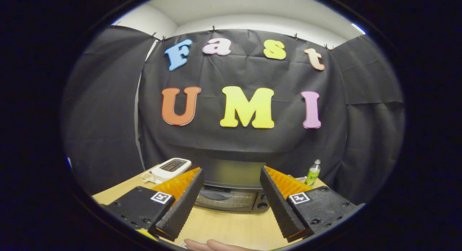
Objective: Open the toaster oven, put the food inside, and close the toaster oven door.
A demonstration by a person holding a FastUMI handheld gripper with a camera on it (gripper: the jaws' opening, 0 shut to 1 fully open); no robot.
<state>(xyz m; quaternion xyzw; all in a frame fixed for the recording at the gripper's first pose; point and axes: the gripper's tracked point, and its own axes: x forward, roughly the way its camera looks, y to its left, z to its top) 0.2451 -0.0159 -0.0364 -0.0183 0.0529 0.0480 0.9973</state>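
A dark toaster oven [231, 193] stands on the wooden table [223, 225] just ahead of my fingers, its door shut with a handle along the top of the door. My gripper [231, 175] is open, held above the table, with nothing between its fingers. The oven shows through the gap between them.
A white toaster-like appliance [171, 168] sits behind my left finger on the table. A small green bottle [312, 173] stands to the right of the oven. Part of a person's hand [213, 245] lies on the table's near edge below my fingers.
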